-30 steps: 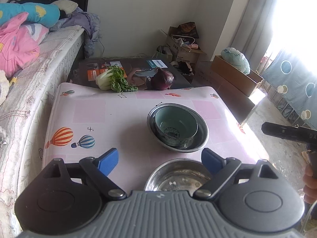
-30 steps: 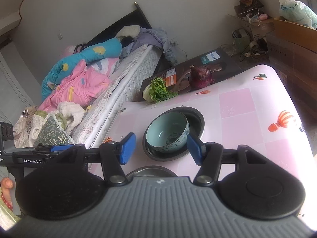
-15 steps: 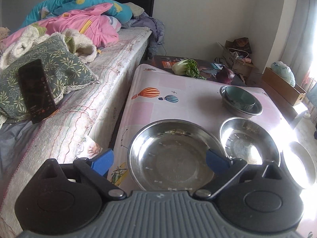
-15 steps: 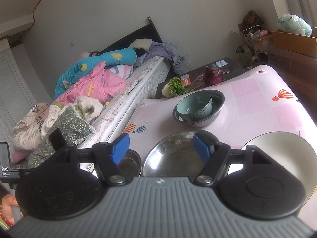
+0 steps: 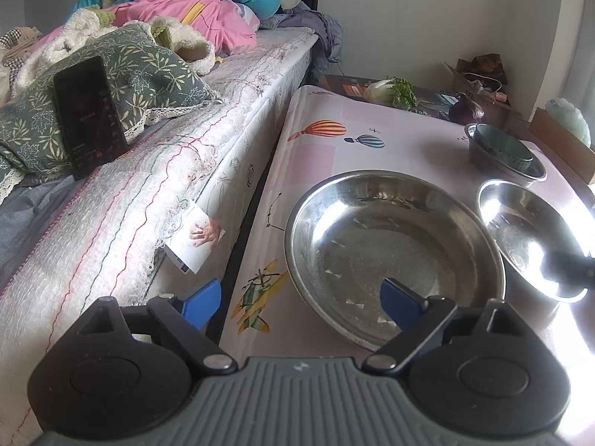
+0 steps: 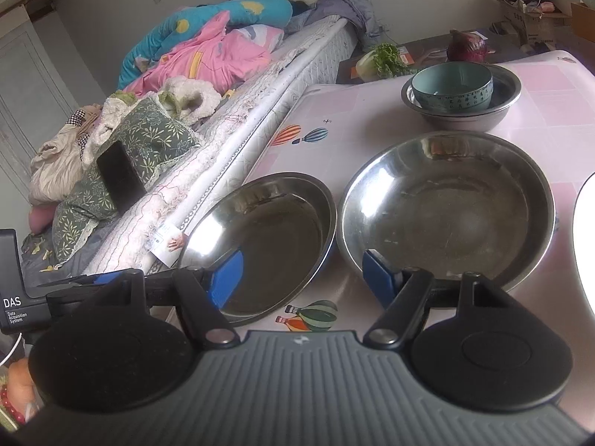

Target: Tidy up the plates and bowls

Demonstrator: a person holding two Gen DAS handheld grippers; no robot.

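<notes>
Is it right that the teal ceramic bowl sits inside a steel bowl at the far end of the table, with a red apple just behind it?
Not quite. The teal ceramic bowl does sit inside a steel bowl at the far end of the table, but what lies just behind it is a red onion, not an apple. The right wrist view shows its dark purple skin and pointed top.

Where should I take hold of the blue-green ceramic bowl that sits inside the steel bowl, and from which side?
Grip the blue-green ceramic bowl by its rim, coming from above, one finger inside and one outside. It stands upright and its rim rises above the grey steel bowl that surrounds its lower wall, so a grasp from the side is probably blocked.
</notes>
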